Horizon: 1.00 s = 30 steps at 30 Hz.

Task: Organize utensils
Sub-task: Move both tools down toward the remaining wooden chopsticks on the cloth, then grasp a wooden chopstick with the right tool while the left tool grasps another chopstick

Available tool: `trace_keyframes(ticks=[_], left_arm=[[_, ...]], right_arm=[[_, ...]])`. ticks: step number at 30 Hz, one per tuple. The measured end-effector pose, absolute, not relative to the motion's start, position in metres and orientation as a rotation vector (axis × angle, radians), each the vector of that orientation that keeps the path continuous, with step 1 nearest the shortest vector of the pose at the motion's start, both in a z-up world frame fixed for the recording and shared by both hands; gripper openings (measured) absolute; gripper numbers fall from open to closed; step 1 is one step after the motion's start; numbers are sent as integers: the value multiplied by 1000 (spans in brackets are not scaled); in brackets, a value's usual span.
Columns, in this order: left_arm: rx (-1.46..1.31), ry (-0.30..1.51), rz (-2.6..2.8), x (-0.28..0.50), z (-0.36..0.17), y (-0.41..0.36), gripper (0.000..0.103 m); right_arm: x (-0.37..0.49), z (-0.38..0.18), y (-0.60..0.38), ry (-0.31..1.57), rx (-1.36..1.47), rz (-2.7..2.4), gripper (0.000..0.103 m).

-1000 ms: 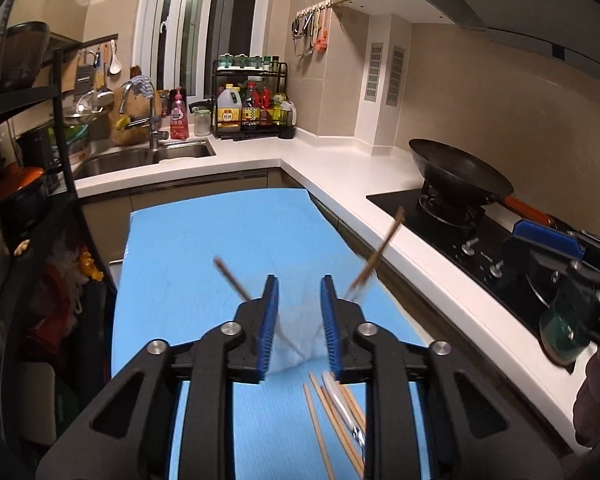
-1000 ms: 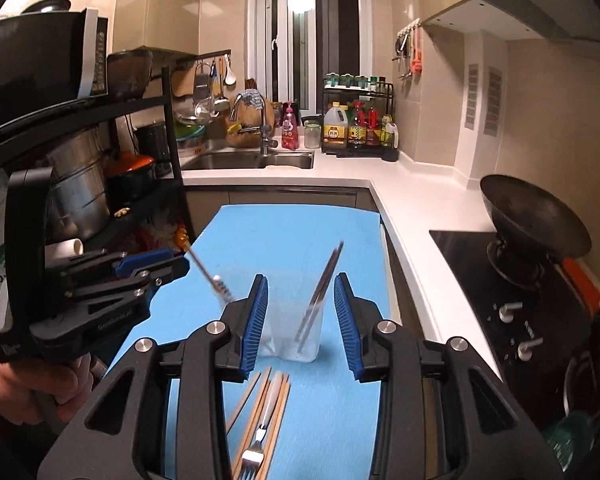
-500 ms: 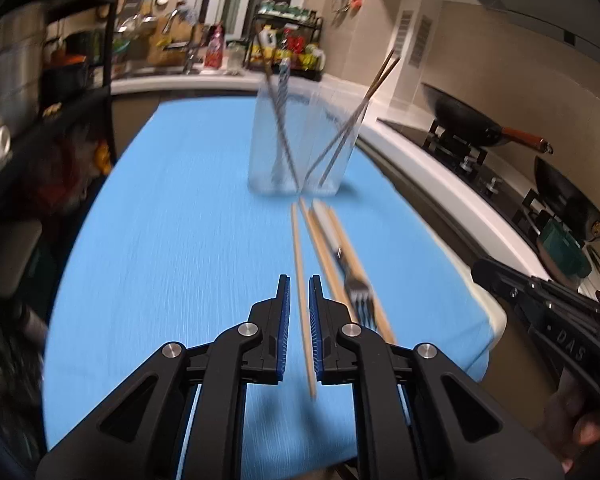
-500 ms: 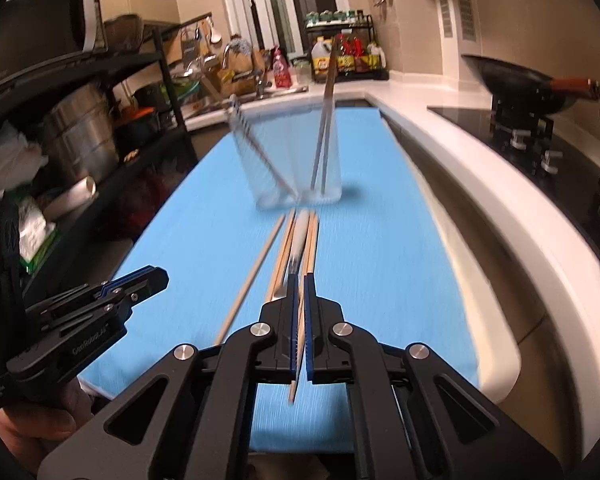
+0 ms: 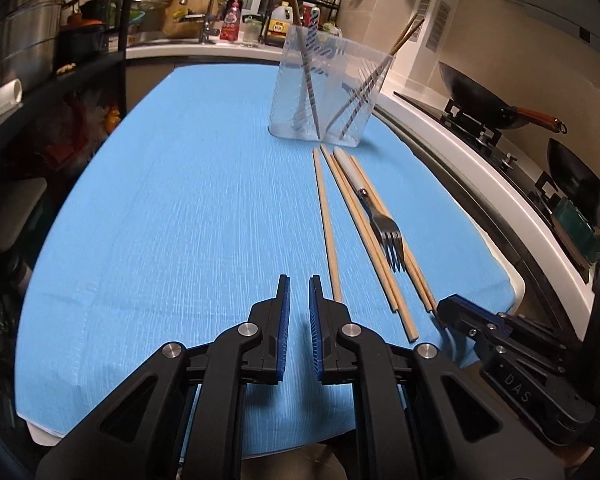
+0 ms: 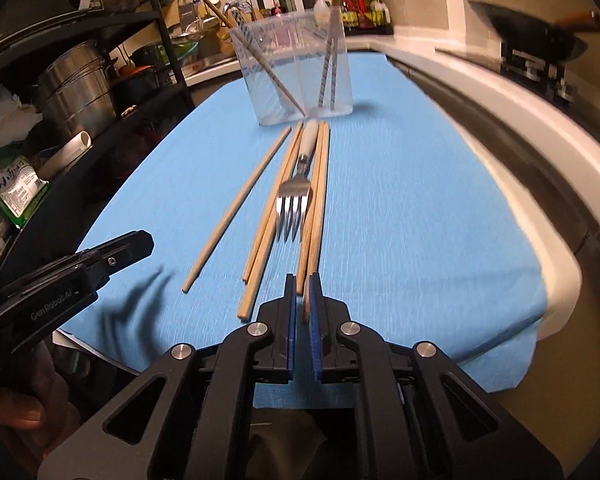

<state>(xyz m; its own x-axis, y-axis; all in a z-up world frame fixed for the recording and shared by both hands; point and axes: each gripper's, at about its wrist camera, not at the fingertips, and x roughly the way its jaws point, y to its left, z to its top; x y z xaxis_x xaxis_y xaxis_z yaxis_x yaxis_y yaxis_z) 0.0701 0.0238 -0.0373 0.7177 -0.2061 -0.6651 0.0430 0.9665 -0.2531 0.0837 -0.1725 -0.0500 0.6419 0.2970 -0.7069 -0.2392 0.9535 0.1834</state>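
A clear plastic holder (image 5: 326, 92) (image 6: 298, 72) stands at the far end of the blue cloth (image 5: 180, 208), with chopsticks leaning in it. In front of it lie several wooden chopsticks (image 5: 327, 224) (image 6: 236, 210) and a fork (image 5: 382, 226) (image 6: 296, 188) with a white handle, tines toward me. My left gripper (image 5: 299, 284) is nearly shut and empty, low over the cloth just left of the nearest chopstick. My right gripper (image 6: 302, 280) is nearly shut at the near ends of the chopsticks; whether it grips one I cannot tell.
A white counter (image 5: 460, 152) runs along the right with a stove and a black wok (image 5: 484, 100). A dark rack with metal pots (image 6: 72, 88) stands at the left. A sink and bottles are at the back.
Both grippers pulled back from the holder toward the near end of the cloth, dropped low and closed from wide open. The holder stays standing with chopsticks in it.
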Motion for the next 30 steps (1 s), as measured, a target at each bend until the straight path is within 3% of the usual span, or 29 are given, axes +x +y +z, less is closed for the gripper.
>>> trace_keyframes(ticks=[9,30], left_arm=[[-264,793,-182,74,-48,12,10],[-11,739,-113,71,-56,-30,11]], right_arm=[[82,-52,-175,808,64,291,5],[81,-53,-198,760,63,155,4]])
